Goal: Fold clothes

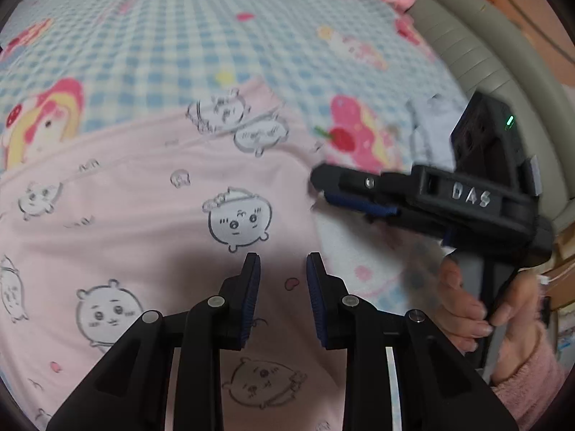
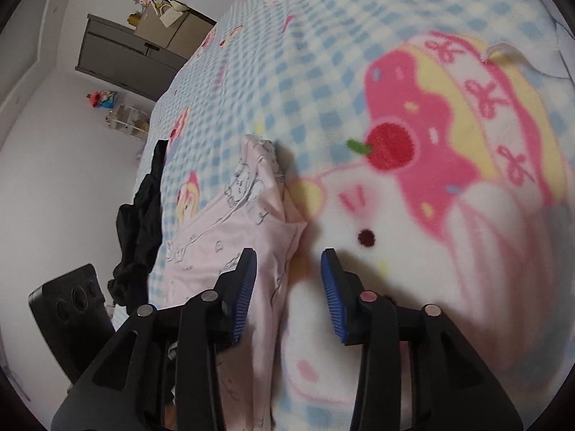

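The left gripper (image 1: 283,269) hangs over the pink garment (image 1: 143,215), jaws spread with nothing between the pads; only printed cloth shows through the gap, some way beneath them. The garment lies on the checked blanket (image 1: 143,43), filling the area ahead of and to the left of these jaws, its far edge running diagonally ahead of the tips. The right gripper (image 2: 289,269) also has its jaws spread and empty. In the right wrist view the garment's folded edge passes under the left pad (image 2: 244,287) and runs ahead of it; bare blanket lies under the gap and the right pad. In the left wrist view the right gripper sits to the right of the left jaws, tips pointing at the garment's right edge, held by a hand (image 1: 467,305). A black garment (image 2: 138,226) lies well to the left of the right jaws, at the bed edge. The step in hand is judged to be setting up a fresh grip for the next fold. To do it well, shift the right jaws until the edge sits squarely between both pads, lower until the lower pad slides under all layers, and close fully before lifting. Place the left jaws at the matching edge so both corners rise level, and carry the fold across without dragging the blanket.
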`<state>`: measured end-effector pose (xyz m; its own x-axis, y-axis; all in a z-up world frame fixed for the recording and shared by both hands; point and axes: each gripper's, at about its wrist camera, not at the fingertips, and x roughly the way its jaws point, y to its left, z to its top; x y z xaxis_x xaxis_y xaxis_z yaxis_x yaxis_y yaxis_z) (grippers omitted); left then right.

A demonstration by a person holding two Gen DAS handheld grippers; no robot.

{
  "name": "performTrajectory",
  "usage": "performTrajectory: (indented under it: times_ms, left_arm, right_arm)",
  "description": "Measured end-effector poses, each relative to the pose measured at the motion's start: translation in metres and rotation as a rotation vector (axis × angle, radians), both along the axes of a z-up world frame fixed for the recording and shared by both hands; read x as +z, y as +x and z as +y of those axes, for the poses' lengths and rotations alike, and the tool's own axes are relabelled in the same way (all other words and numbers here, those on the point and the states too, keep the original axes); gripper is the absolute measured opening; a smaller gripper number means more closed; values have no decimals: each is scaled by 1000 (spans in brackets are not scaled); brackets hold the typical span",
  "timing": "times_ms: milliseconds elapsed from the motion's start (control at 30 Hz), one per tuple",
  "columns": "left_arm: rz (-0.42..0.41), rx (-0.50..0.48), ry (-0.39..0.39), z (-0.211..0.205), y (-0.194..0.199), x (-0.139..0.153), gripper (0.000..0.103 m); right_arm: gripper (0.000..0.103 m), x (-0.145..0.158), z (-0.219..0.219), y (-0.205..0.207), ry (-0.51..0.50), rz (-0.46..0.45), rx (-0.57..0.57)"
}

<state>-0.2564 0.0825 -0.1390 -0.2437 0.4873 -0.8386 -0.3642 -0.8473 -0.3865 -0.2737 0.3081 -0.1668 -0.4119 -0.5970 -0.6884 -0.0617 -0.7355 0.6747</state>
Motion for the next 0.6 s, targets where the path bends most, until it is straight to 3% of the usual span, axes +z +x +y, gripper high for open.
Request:
performTrajectory:
  times_ms: [33, 67, 100, 300, 367, 467, 567, 600]
  left_arm:
    - [-5, 12, -23, 0, 1, -6, 27]
    - [-16, 30, -28, -2, 1, -11, 27]
    - [-34, 43, -15, -8, 1, -16, 28]
    - [-115, 27, 66, -35, 6, -25, 29]
    - [-99, 21, 90, -37, 8, -18, 34]
    - [-47, 22, 117, -39, 8, -5, 35]
    - [-12, 47, 96, -38, -12, 10, 35]
    - [0, 55, 89, -37, -19, 15, 35]
  right_arm:
    - [31, -3, -2, -2, -11, -3, 19]
    - [10, -5, -3, -3, -28, -7, 40]
    - [5, -6, -4, -4, -24, -7, 53]
    - [1, 11, -4, -7, 243, 49, 129]
    - [1, 14, 1, -10, 257, 50, 130]
    - [7, 17, 5, -12, 130, 38, 135]
    - [34, 20, 1, -11, 76, 59, 122]
    - [36, 17, 0, -13, 76, 49, 107]
